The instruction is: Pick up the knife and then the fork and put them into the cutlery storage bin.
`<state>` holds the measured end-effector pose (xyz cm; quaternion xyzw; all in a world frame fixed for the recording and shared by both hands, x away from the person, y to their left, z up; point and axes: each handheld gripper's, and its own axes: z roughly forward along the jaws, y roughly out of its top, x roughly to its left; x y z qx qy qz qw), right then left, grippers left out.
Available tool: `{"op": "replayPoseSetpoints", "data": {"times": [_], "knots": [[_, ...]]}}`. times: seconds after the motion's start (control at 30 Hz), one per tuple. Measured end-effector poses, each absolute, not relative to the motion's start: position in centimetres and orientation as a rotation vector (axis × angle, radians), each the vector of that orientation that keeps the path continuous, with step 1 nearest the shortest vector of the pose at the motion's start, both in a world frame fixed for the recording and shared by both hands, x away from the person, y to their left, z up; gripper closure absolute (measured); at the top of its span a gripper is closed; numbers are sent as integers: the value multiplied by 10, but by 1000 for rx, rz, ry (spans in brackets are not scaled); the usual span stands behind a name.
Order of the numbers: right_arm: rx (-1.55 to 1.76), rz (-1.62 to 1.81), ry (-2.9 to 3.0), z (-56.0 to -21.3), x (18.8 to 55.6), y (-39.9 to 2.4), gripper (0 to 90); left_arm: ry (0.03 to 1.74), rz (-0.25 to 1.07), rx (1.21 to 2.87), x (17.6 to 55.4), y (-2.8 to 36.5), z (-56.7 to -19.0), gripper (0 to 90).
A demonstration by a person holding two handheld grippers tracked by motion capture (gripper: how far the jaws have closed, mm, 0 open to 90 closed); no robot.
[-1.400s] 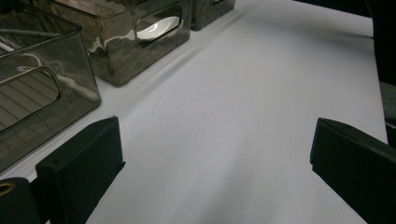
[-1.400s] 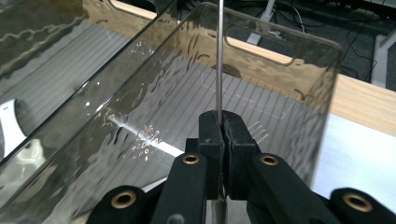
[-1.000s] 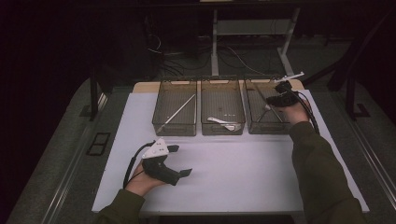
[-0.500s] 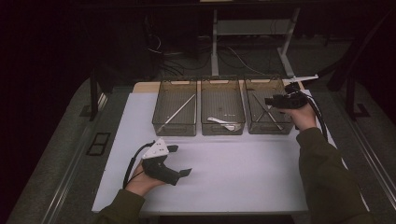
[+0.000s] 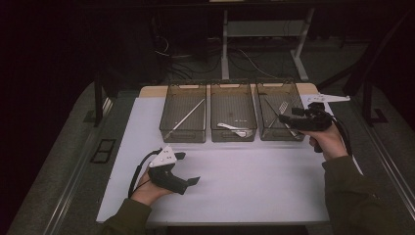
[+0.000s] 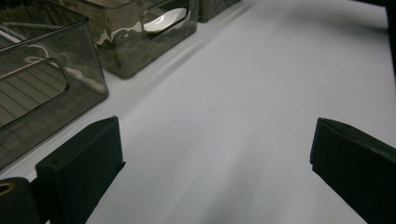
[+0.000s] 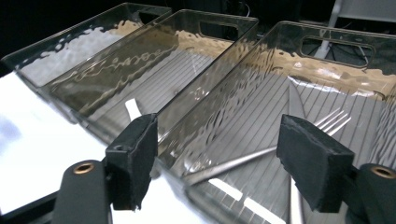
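Resting our left gripper (image 5: 185, 169) on the white bench (image 5: 254, 191) with its jaws spread and empty, we keep it clear of the three smoky bins. The left bin (image 5: 184, 116) holds a long utensil, the middle bin (image 5: 233, 116) a white spoon (image 5: 234, 129). Our right gripper (image 5: 288, 115), released and empty, hovers at the right bin (image 5: 278, 115), aimed at the fork (image 7: 261, 156), probably to pick it.
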<state>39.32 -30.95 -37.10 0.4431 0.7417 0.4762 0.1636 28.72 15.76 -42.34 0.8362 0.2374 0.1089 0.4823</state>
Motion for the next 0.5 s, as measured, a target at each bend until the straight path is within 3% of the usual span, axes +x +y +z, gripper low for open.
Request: {"op": "replayPoseSetpoints", "data": {"times": [0.5], "knots": [[1115, 1434, 2133, -387, 325, -307, 185, 575, 256, 2021, 283, 164, -425, 19]]}}
